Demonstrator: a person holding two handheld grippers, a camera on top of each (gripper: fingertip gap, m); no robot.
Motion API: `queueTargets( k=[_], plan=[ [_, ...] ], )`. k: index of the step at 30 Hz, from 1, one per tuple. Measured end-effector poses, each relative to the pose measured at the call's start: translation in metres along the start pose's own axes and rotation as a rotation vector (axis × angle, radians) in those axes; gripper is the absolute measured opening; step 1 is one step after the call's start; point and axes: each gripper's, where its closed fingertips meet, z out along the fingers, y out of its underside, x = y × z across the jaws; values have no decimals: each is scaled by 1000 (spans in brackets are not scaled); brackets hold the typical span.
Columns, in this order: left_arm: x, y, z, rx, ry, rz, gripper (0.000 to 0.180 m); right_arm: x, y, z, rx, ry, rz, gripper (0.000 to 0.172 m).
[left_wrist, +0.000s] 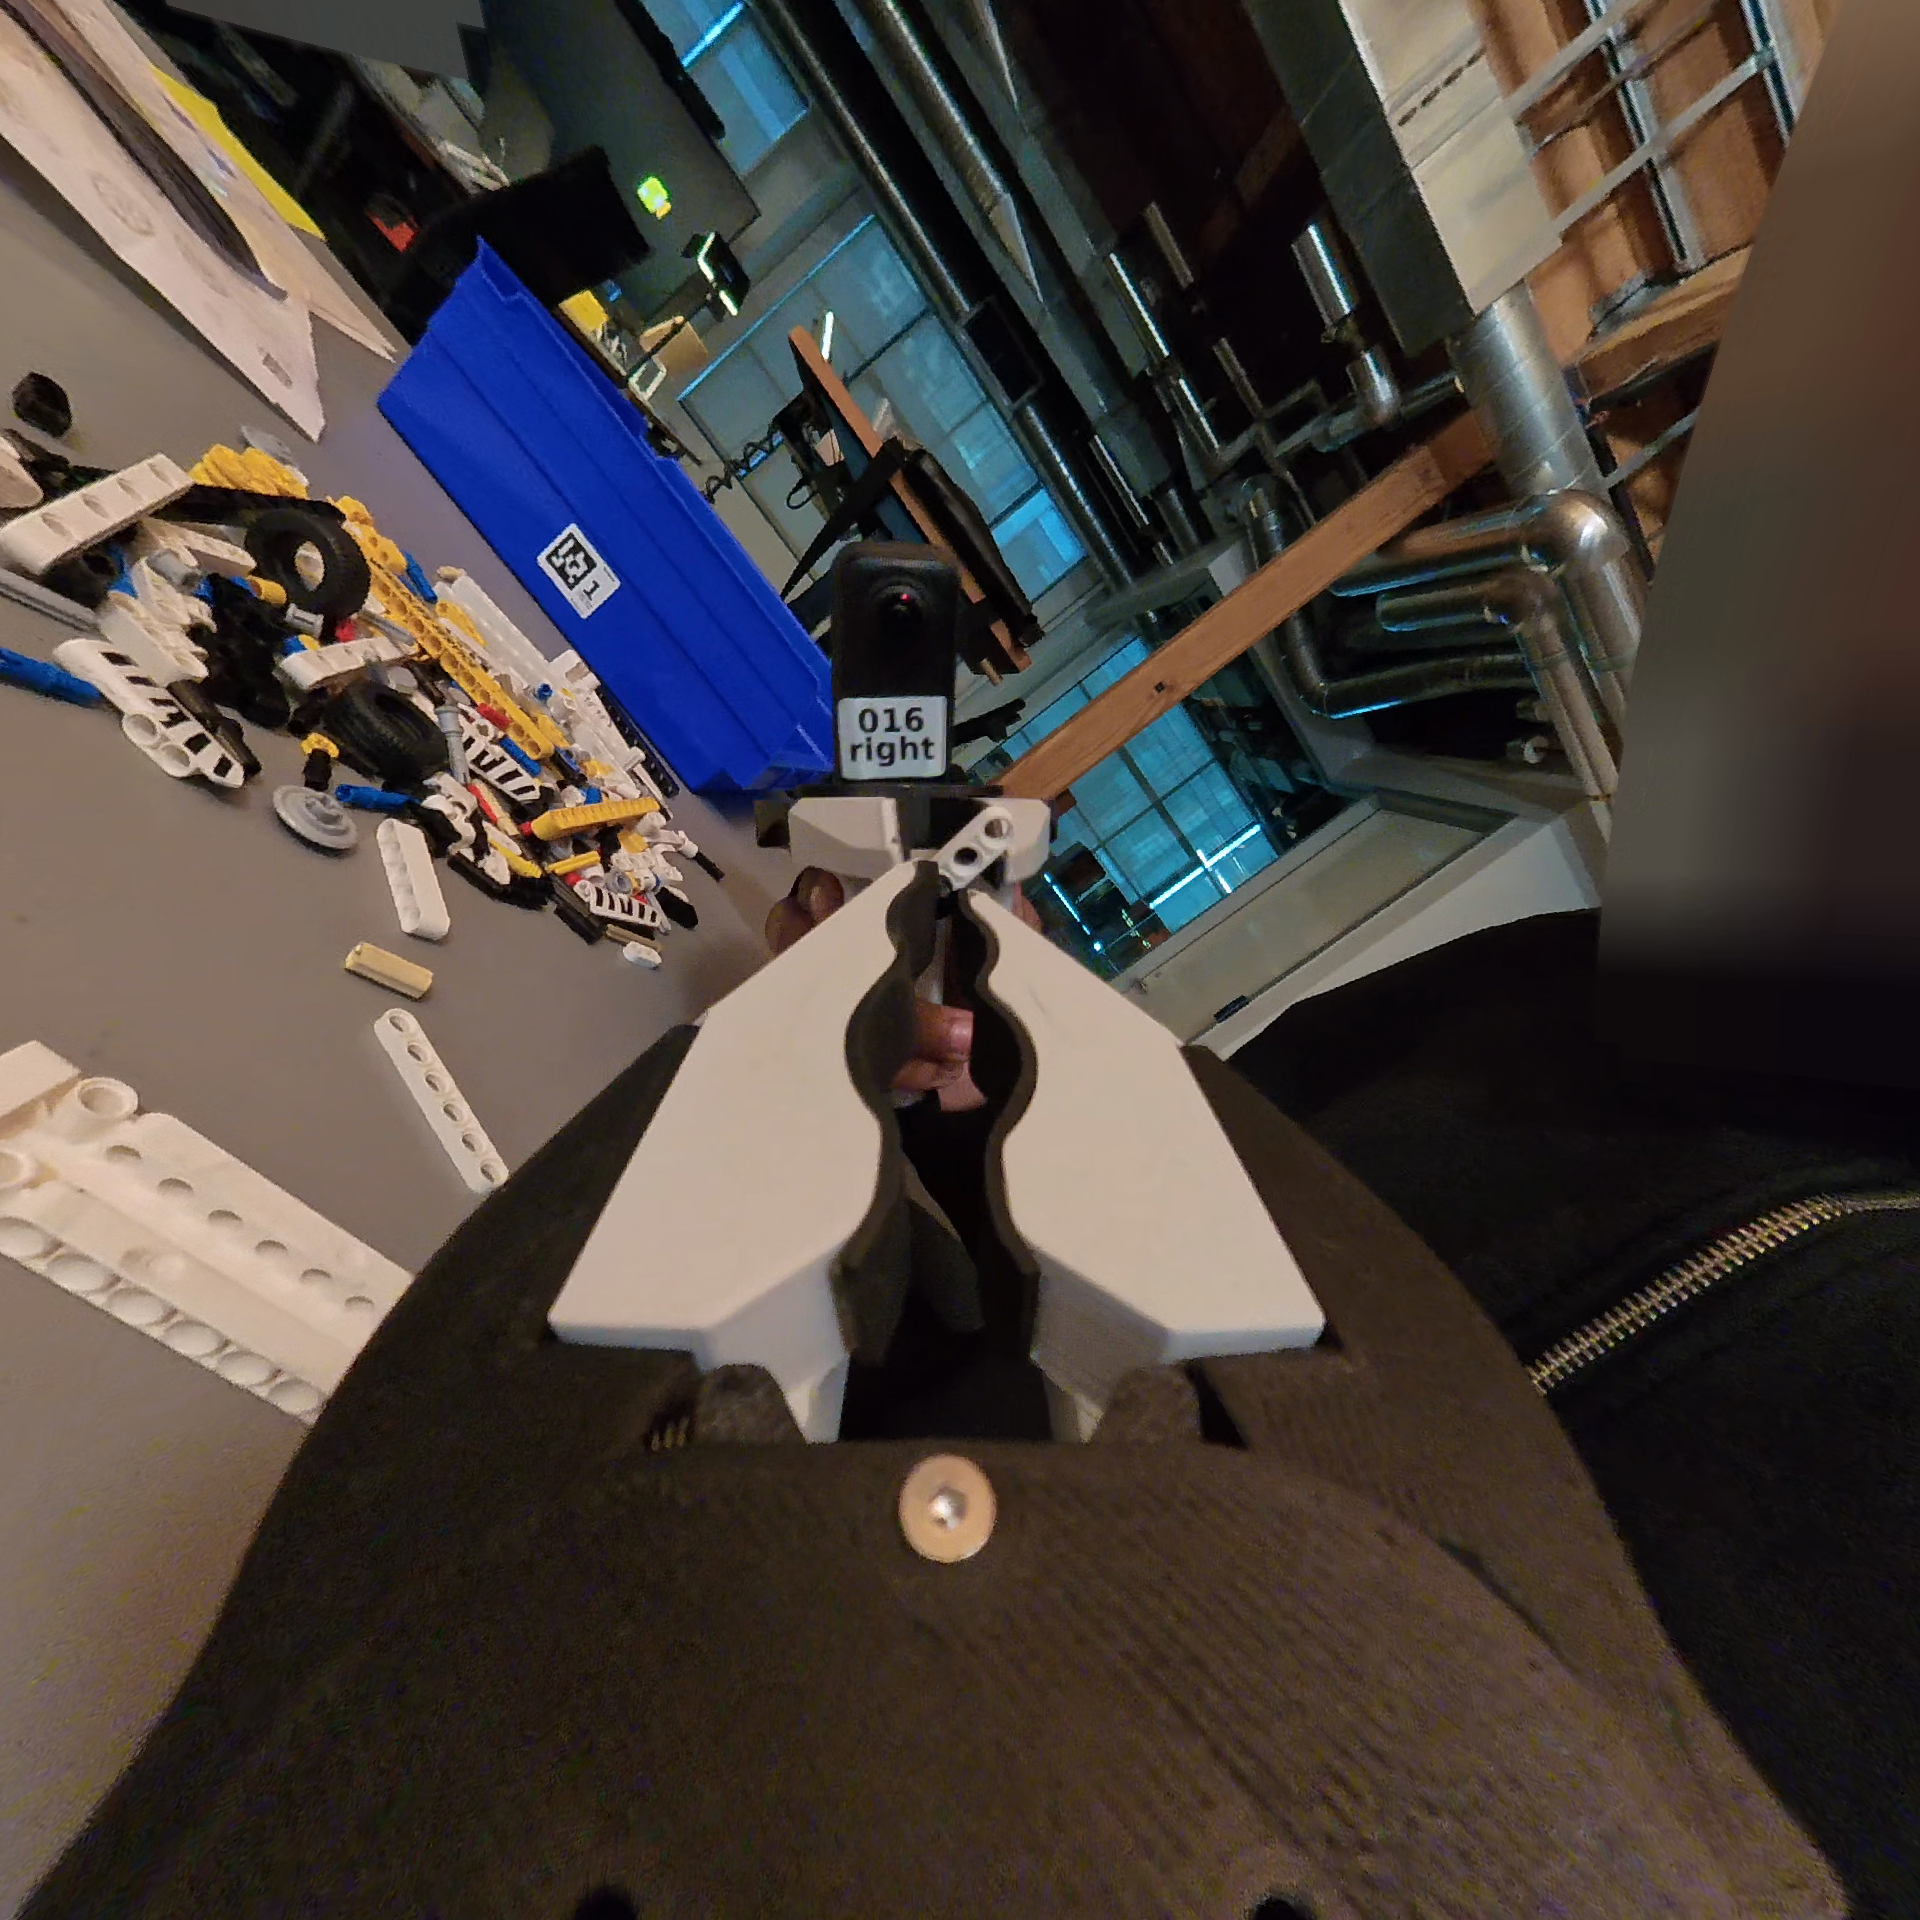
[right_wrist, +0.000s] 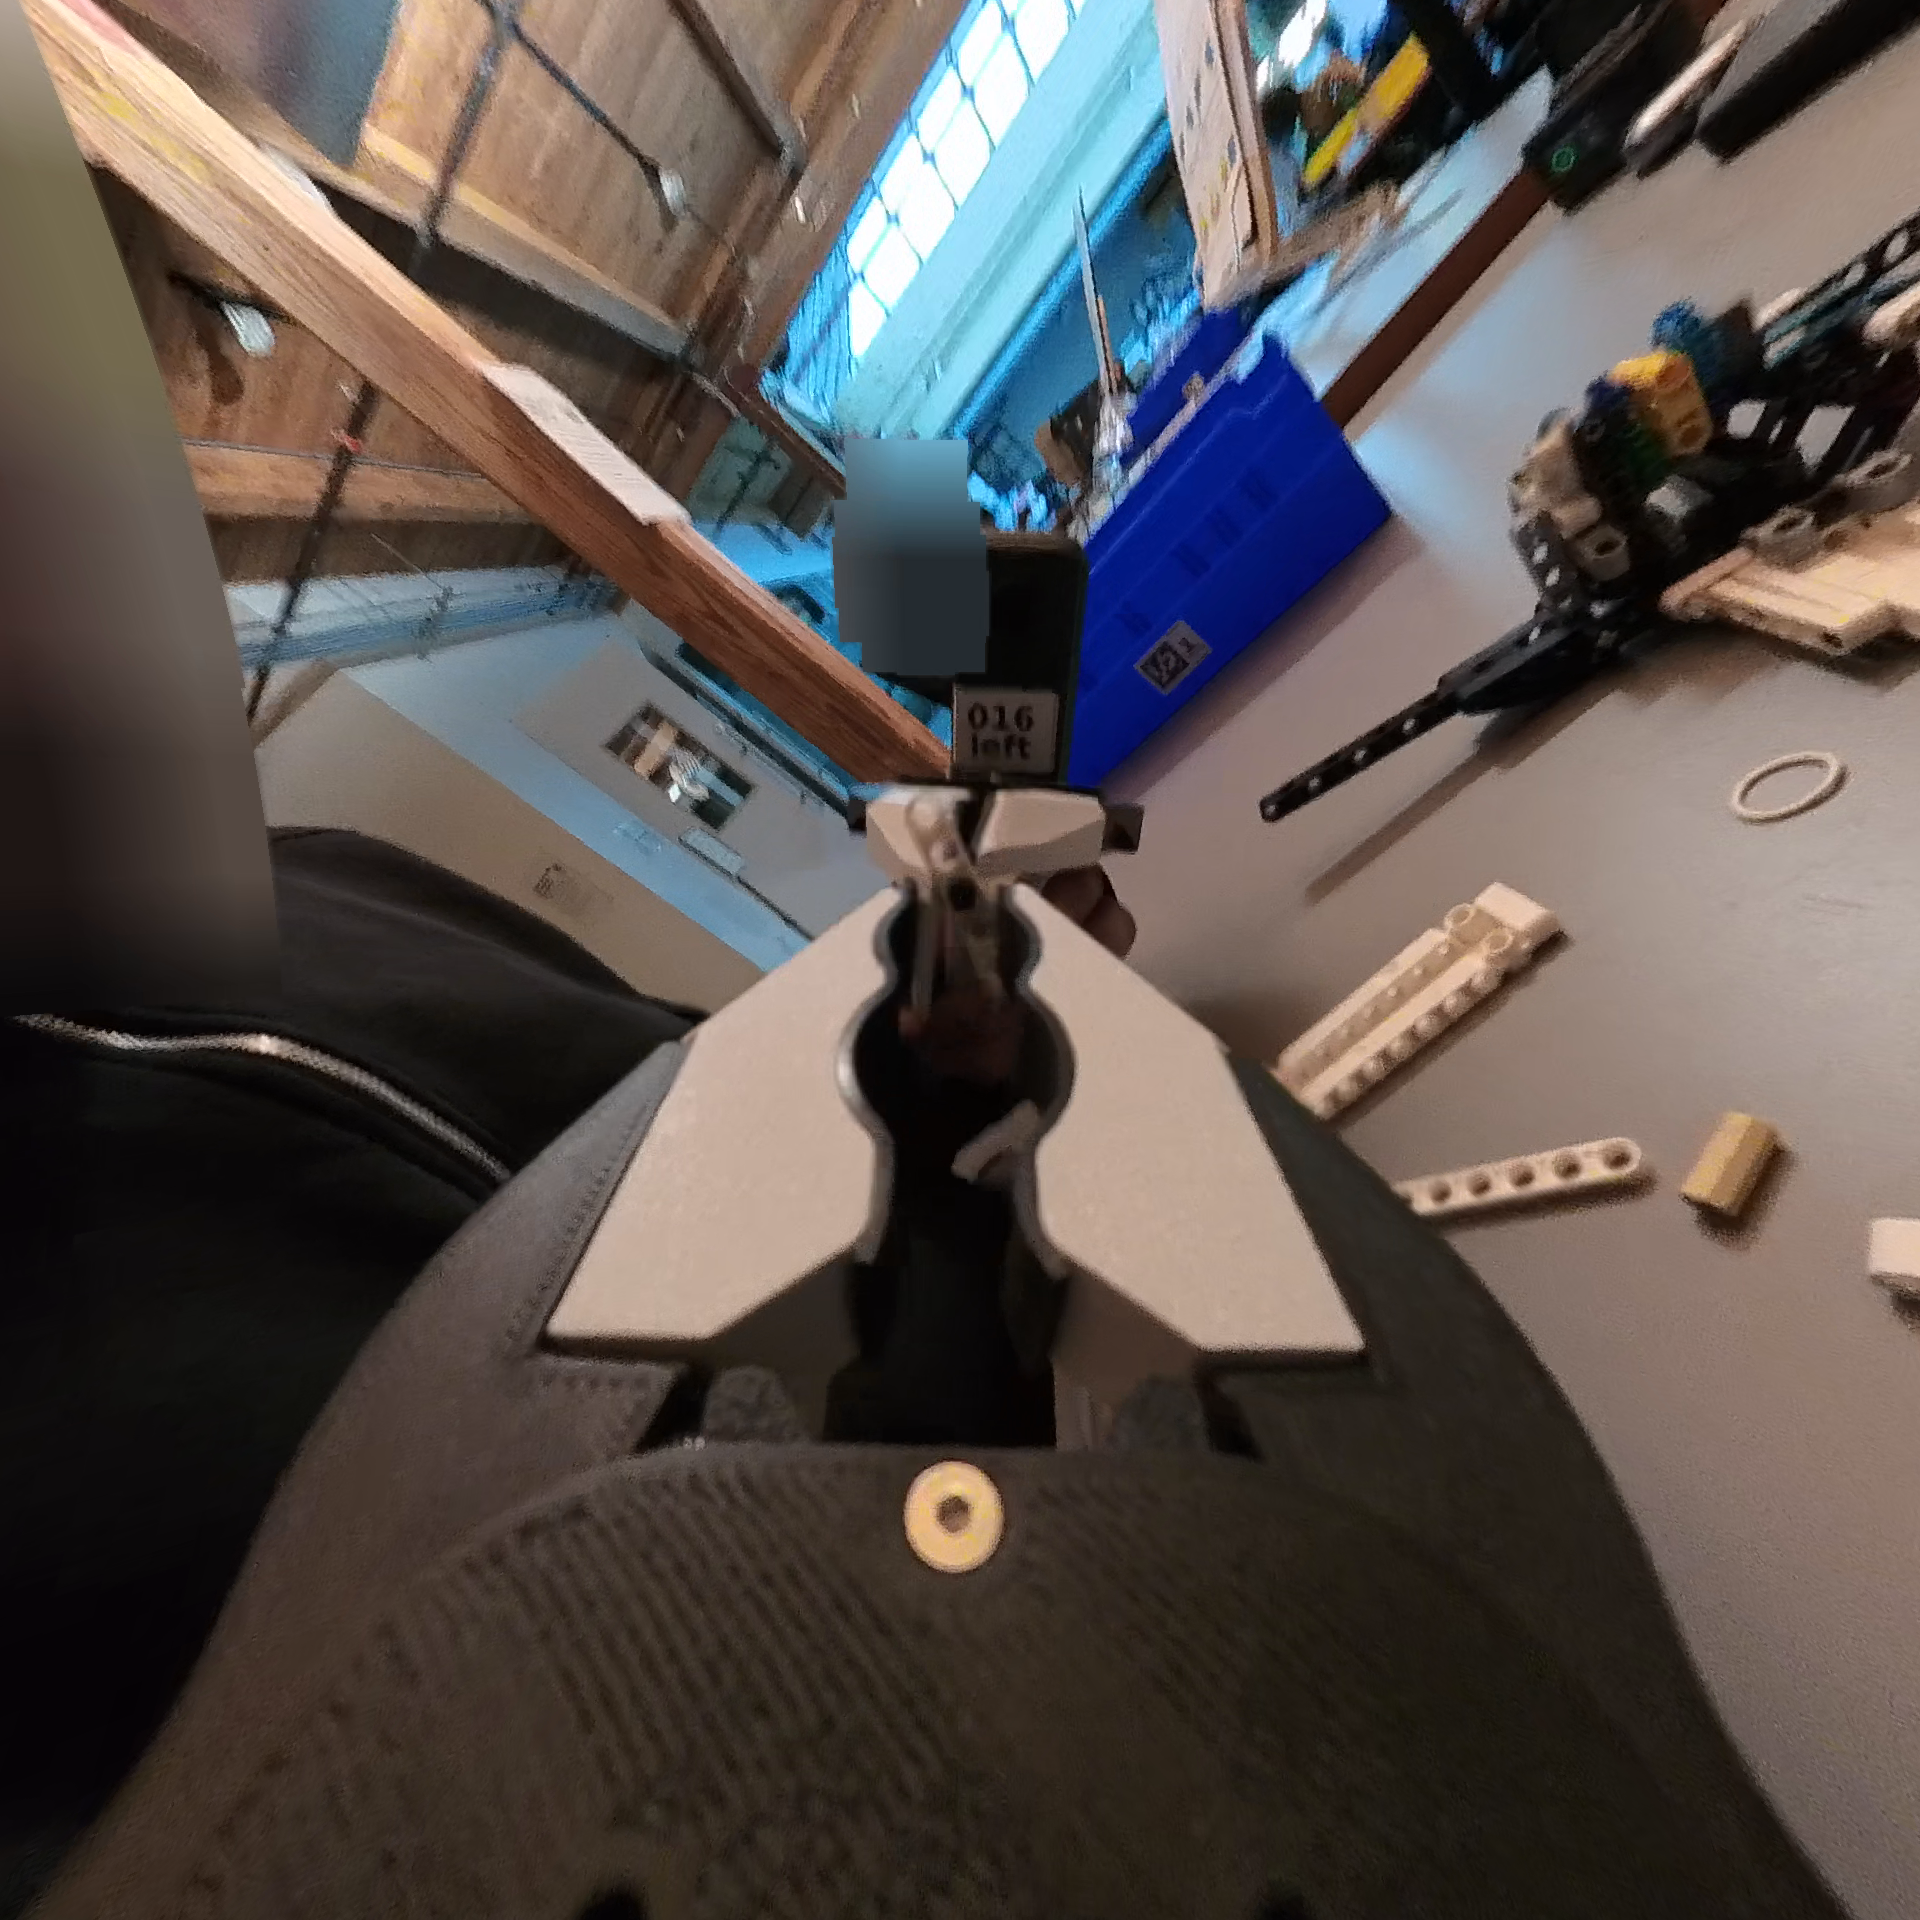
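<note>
The two grippers face each other tip to tip above the grey table (left_wrist: 208, 935). My left gripper (left_wrist: 943, 896) is shut, and a small white beam with holes (left_wrist: 977, 842) sticks out of its tips, tilted up to the right. My right gripper (left_wrist: 930, 842) stands just behind that beam in the left wrist view. In the right wrist view my right gripper (right_wrist: 961, 914) has its jaws apart. The white beam (right_wrist: 940, 842) reaches in between them with space on both sides. The left gripper (right_wrist: 982, 831) is right behind it. A hand shows behind each gripper.
A pile of white, yellow, black and blue building parts (left_wrist: 395, 665) lies left, beside a blue bin (left_wrist: 582, 499). Loose white beams (left_wrist: 442, 1112), a tan block (left_wrist: 388, 969) and a large white panel (left_wrist: 156, 1216) lie nearer. A partly built model (right_wrist: 1662, 488) and a rubber band (right_wrist: 1789, 787) lie right. Only a small space, under 4 cm, lies between the two pairs of fingers. From either gripper's tips it is about 12 centimetres to the tan block (left_wrist: 388, 969).
</note>
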Motion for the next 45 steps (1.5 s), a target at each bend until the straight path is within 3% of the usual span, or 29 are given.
queueTargets(
  k=[8,16,19,25,29,33,40,45],
  plan=[
    [4,-4,0,44,33,-15,0,-1,-3,-1,39,-19,-2,5],
    [3,-11,-2,95,54,-68,0,1,-5,-5,56,-3,-35,15],
    [-4,-12,-4,106,17,-69,0,19,7,-3,-22,142,-99,4],
    [-13,-22,-23,151,-50,-58,0,37,6,-28,-66,362,-201,16],
    [-18,-22,-30,160,-84,-53,0,53,35,-34,-220,477,-250,21],
    [-23,-15,-31,137,-127,-34,0,72,57,-35,-362,612,-373,26],
    [-32,9,-23,-31,-235,43,0,97,56,-28,-523,757,-630,36],
    [-45,24,-18,-170,-358,159,27,101,56,-25,-566,716,-659,6]
  ],
)
